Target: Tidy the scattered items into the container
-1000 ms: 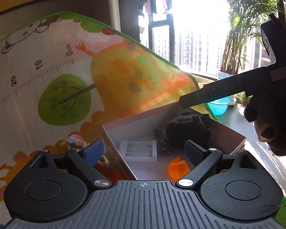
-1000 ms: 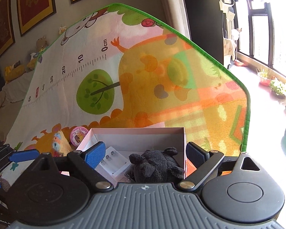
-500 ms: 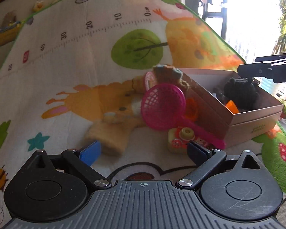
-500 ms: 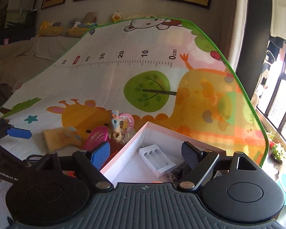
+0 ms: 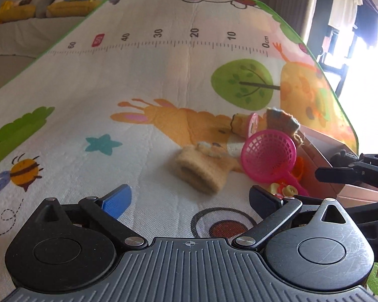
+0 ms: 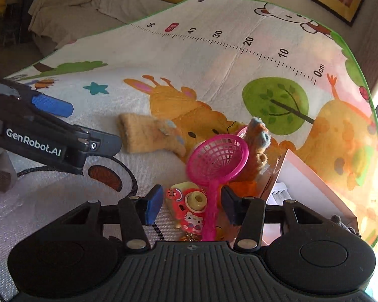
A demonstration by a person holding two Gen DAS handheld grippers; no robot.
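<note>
Closing around a small red toy camera (image 6: 189, 207), the right claw (image 6: 191, 205) has both the camera and the handle of a pink net scoop (image 6: 215, 166) between its jaws, though its pads do not yet press on either. The camera lies on the play mat (image 6: 214, 58) just beside the near corner of the pink cardboard box (image 6: 312, 176), on the side away from the window. The scoop's handle runs straight back toward the claw, alongside the camera, and its mesh head rests farther out against an orange stuffed toy (image 6: 257, 151) at the box's wall. A tan knitted glove (image 6: 148, 138) lies flat farther from the box, its long side pointing roughly at the box. The left claw (image 5: 189, 201) is opening, its jaws wide with nothing between them; it is aimed at bare mat, with the glove ahead and slightly to the box side. Judging by this, the right hand is the nearer to the camera and the left to the glove; a squeeze now may catch the scoop handle too.
</note>
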